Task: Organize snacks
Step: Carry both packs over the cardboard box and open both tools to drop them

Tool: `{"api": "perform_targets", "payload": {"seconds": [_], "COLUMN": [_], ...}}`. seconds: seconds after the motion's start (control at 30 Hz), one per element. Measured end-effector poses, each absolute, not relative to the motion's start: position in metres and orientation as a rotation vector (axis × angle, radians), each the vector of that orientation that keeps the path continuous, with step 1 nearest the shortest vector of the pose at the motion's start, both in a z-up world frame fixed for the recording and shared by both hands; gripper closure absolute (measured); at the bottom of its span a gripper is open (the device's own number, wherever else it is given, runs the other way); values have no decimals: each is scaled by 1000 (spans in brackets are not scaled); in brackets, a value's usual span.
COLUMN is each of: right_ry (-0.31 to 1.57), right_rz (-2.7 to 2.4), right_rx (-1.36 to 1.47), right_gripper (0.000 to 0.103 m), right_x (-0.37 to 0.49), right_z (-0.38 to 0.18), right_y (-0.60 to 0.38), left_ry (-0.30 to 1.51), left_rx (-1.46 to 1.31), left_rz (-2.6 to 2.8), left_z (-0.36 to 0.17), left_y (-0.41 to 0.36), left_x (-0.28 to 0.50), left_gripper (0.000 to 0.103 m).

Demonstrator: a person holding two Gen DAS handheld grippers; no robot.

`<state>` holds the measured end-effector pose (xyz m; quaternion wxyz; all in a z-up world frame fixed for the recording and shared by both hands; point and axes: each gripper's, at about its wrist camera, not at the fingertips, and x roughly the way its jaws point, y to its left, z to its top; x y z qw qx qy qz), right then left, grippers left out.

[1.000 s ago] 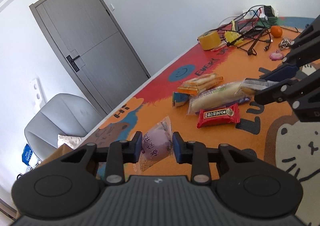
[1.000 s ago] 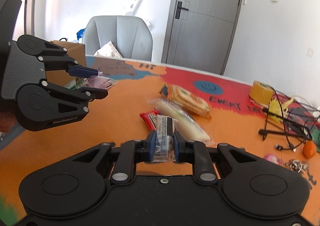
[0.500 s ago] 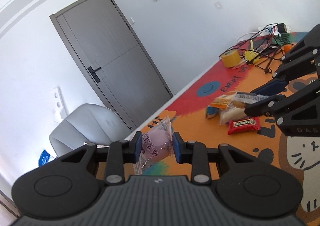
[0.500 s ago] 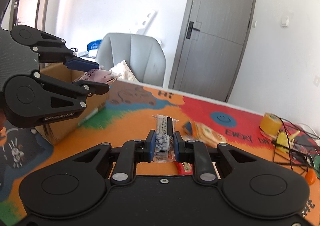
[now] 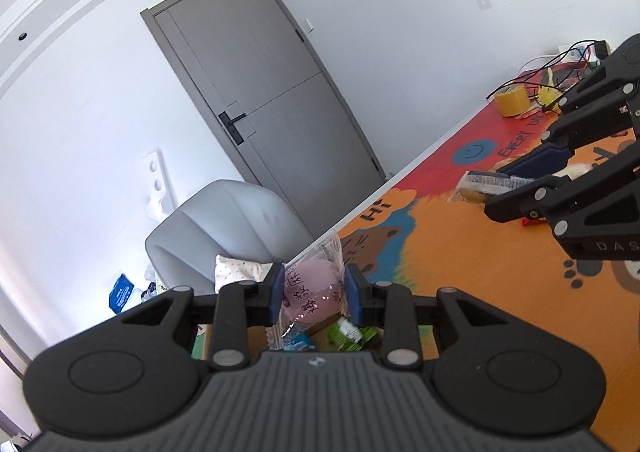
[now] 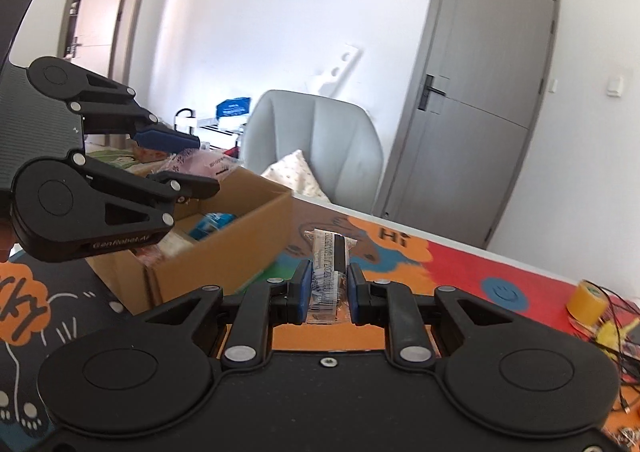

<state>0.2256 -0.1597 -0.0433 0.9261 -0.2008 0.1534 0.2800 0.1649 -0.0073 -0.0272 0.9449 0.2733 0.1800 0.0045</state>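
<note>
Tabletop mat [image 6: 460, 264] lies bare beyond both grippers' fingers, clamped on 2 snacks, seemingly above the box's rim [image 6: 224, 228].

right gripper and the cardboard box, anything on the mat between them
Nothing: in the right wrist view only bare printed mat separates the right gripper, shut on a clear-wrapped snack, from the cardboard box.

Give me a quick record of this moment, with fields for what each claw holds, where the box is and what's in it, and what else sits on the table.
left claw: shut on a pink snack packet, above the open box
right claw: shut on a clear snack packet, over the mat
box: cardboard, open, on the table's left side, snacks already inside
other items: yellow tape roll, tangle of cables
beyond table: grey chair, grey door
</note>
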Motion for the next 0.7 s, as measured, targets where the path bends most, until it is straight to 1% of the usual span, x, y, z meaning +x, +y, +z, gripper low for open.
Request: {"api": "perform_targets", "payload": {"seconds": [0.4,0.53,0.7], "right_ry": [289,292,280], "right_rz": [653,682,719], "right_rx": [-447,-450,-465], "right_gripper": [83,83,83], "right_x": [237,243,246], "right_z": [-36,-35,-34], "right_y": [-113,-95,-77], "left_ry": [404,409,385], "left_rx": [498,516,583], "left_rz": [68,60,55], "left_z": [-39,-43,-43], "left_y": [39,45,48], "left_x": [167,169,166], "left_gripper": [72,69,68]}}
